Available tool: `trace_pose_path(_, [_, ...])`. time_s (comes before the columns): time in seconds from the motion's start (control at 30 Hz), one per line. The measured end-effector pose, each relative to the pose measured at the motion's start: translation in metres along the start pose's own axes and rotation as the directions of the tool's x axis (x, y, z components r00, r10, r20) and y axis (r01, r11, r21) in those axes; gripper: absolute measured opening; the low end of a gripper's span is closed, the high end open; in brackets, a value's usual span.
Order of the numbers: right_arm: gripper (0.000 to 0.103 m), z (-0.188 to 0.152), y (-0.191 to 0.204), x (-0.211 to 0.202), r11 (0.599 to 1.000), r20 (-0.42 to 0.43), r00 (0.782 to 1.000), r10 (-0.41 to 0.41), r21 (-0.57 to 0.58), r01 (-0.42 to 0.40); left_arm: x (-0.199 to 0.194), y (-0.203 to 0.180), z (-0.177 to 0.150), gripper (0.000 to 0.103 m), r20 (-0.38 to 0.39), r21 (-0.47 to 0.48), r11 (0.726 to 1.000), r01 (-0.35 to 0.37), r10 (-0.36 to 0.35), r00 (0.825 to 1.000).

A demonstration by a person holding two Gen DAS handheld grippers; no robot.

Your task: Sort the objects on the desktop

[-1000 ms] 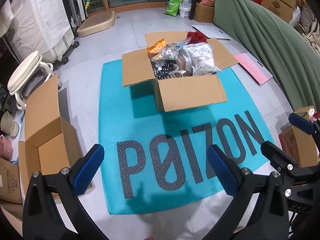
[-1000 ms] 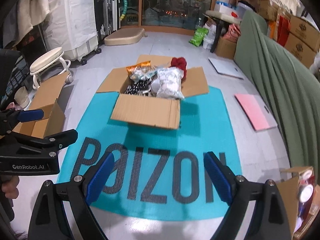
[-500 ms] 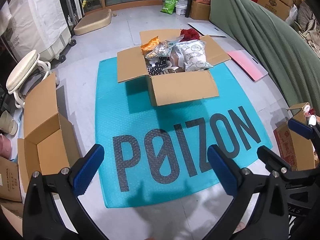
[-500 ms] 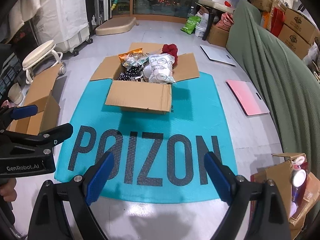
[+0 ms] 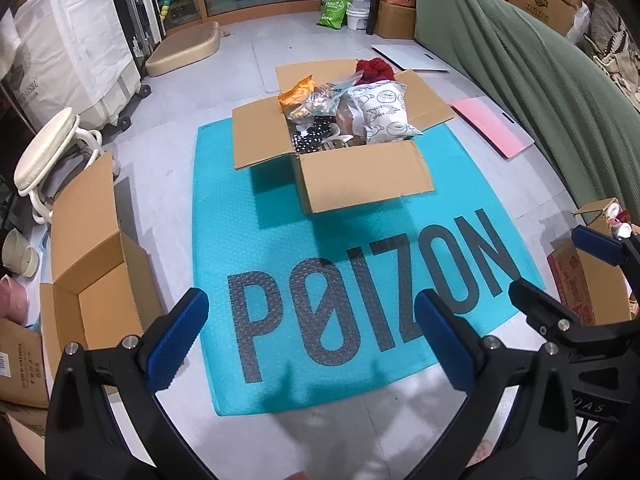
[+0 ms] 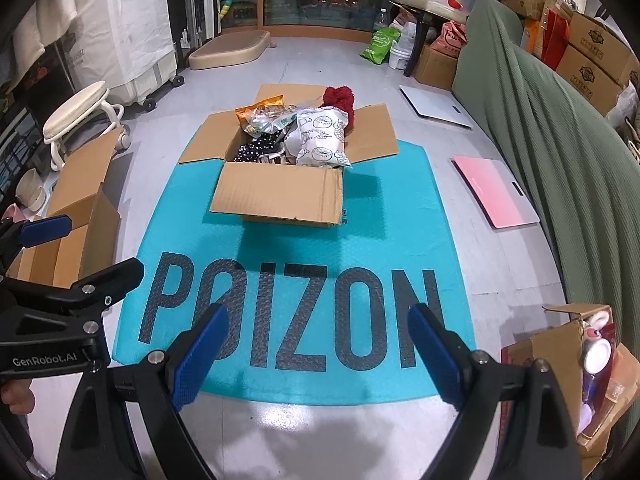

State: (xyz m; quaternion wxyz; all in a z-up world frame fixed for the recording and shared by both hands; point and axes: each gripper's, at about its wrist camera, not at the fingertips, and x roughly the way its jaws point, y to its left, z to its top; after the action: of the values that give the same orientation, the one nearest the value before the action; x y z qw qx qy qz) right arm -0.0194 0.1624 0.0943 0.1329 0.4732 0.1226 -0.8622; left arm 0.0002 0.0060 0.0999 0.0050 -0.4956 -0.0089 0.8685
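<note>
Teal mat (image 5: 256, 216) printed POIZON covers the grey floor. Central cardboard box (image 6: 280, 196) sits on its far half, flaps open, heaped with 1 white snack bag (image 6: 320, 140), 1 orange packet (image 5: 298, 94), 1 red fuzzy item (image 6: 340, 98). Empty side box (image 5: 92, 276) sits at left. Left gripper (image 5: 312, 336) and right gripper (image 6: 316, 344) hover over the lettering, jaws spread wide, holding nothing. Risk: the white bag overhangs the rim; a careless grab into the heap could spill it.
</note>
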Motion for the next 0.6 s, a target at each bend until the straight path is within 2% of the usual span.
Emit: trace_pose_path(0.6, [0.092, 0.0037, 0.0007, 0.0039, 1.0, 0.004, 1.0, -0.005, -0.017, 0.005, 0.0029, 0.0039, -0.0016, 0.103, -0.015, -0.018, 1.0, -0.004, 0.004, 1.0])
